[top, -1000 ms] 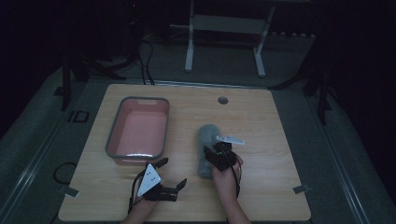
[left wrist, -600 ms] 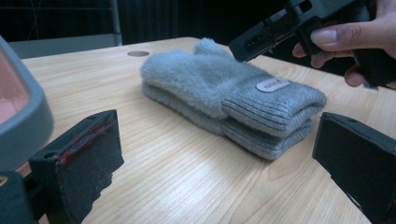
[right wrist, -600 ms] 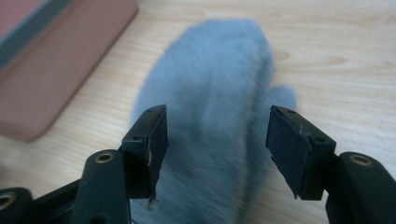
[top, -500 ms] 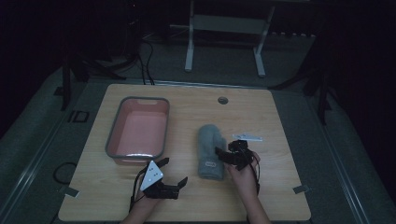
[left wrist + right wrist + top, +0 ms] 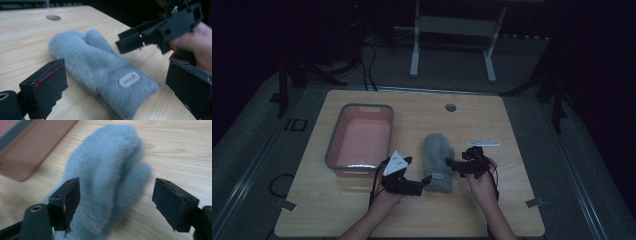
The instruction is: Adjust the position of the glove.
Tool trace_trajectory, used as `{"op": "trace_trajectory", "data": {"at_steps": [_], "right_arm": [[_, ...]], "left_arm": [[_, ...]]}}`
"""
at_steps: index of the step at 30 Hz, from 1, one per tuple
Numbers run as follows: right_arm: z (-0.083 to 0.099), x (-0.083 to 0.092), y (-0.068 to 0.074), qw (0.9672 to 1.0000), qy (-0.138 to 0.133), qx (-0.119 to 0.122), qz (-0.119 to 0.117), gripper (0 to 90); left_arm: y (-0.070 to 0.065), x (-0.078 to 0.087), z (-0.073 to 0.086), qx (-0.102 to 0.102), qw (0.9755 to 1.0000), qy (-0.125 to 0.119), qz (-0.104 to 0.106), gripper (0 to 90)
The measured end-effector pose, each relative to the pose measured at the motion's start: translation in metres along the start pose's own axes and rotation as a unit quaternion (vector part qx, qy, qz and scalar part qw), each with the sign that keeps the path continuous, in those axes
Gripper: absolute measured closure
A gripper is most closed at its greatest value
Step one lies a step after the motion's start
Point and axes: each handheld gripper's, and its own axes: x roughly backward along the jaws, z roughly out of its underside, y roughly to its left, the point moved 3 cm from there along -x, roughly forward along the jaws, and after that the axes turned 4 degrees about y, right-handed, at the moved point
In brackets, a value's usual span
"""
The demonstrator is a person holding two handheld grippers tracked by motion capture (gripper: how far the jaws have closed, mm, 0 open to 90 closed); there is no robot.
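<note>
A fluffy grey mitten [image 5: 438, 159] lies flat on the wooden table [image 5: 512, 125], cuff toward the person, with a small oval label [image 5: 128, 80] near the cuff. My left gripper [image 5: 426, 181] is open at the cuff's left corner; in the left gripper view its jaws [image 5: 117, 92] stand wide on either side of the cuff end without pressing it. My right gripper [image 5: 453, 164] is at the mitten's right edge. Its jaws [image 5: 120, 200] have just been opening and now stand wide, with the mitten [image 5: 107, 170] below and between them, untouched.
A pink tub [image 5: 362, 140] with a grey rim sits left of the mitten, a corner of it [image 5: 32, 152] in the right gripper view. A round cable hole [image 5: 450, 107] is in the tabletop at the back. Bare wood lies right of the mitten.
The right gripper slid from over the mitten to its right edge. The left gripper moved up and right to the cuff. The mitten now lies stretched out flat.
</note>
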Motion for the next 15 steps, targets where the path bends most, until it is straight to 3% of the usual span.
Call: {"op": "trace_trajectory", "data": {"at_steps": [3, 7, 12, 15], "right_arm": [[0.002, -0.010, 0.000, 0.9999, 0.014, 0.004, 0.002, 21.1], [0.004, -0.013, -0.006, 0.9999, -0.002, -0.014, 0.005, 41.1], [0.008, -0.024, -0.011, 0.9995, 0.024, -0.019, 0.007, 43.0], [0.012, -0.026, -0.016, 0.9992, 0.031, -0.024, 0.002, 46.5]], "left_arm": [[0.007, -0.016, -0.007, 0.012, 0.9996, 0.023, -0.009, 5.3], [0.017, -0.034, -0.008, 0.026, 0.9981, 0.051, -0.021, 14.9], [0.027, -0.051, -0.003, 0.038, 0.9942, 0.088, -0.050, 18.2], [0.033, -0.058, 0.002, 0.051, 0.9916, 0.108, -0.050, 20.9]]}}
